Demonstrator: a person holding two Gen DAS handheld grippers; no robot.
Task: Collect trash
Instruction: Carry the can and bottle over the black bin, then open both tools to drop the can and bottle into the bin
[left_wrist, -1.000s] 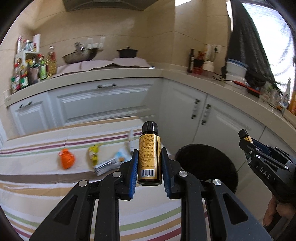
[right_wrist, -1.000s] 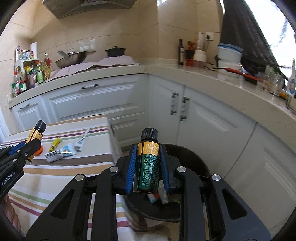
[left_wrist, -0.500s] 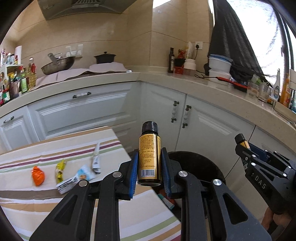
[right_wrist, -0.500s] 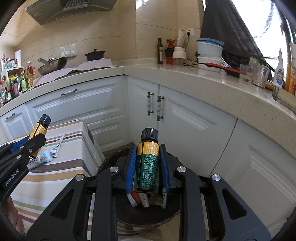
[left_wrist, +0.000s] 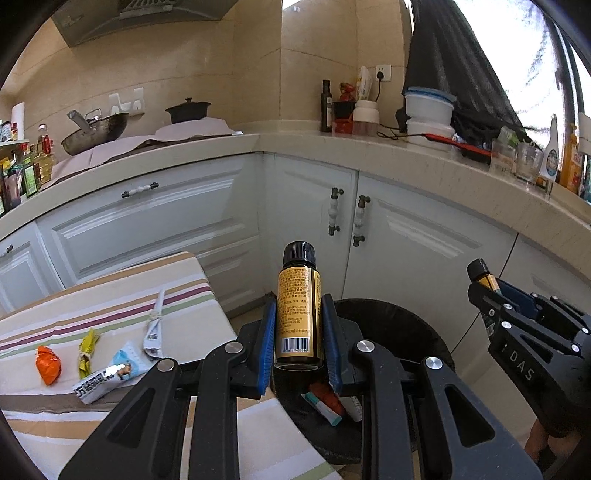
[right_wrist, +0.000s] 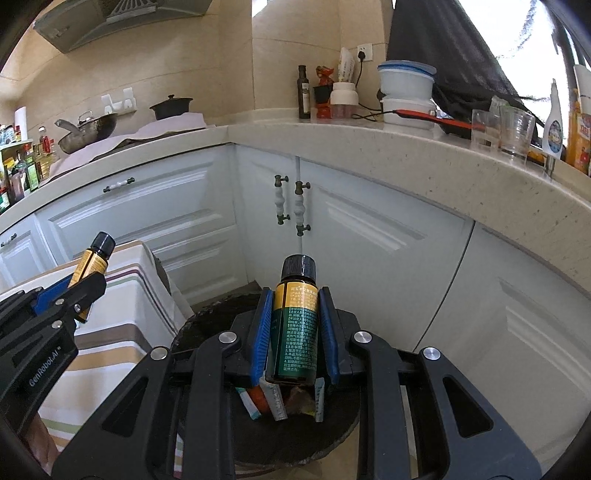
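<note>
Counter (right_wrist: 258, 131): pale stone, runs round the far corner.
Cabinets (right_wrist: 369, 240): white panelled doors beneath it, dark knobbed handles.
Wok (left_wrist: 94, 133): far left on the counter, handle up.
Black pot (left_wrist: 188, 110): lidded, right of the wok.
Dark bottle (right_wrist: 303, 96): upright at the corner.
White tubs (right_wrist: 406, 92): stacked, far right.
Glasses (right_wrist: 513, 133): clear, right, near the counter's edge.

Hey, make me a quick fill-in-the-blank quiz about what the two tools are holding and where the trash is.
1. Each tool grips a small bottle with a ____ cap.
2. The left tool holds the yellow-label bottle; the right tool holds the bottle whose label is mostly ____.
3. The trash bin is ____ in colour.
4. The orange wrapper lies on the ____ tablecloth.

Missing words: black; green; black; striped
</note>
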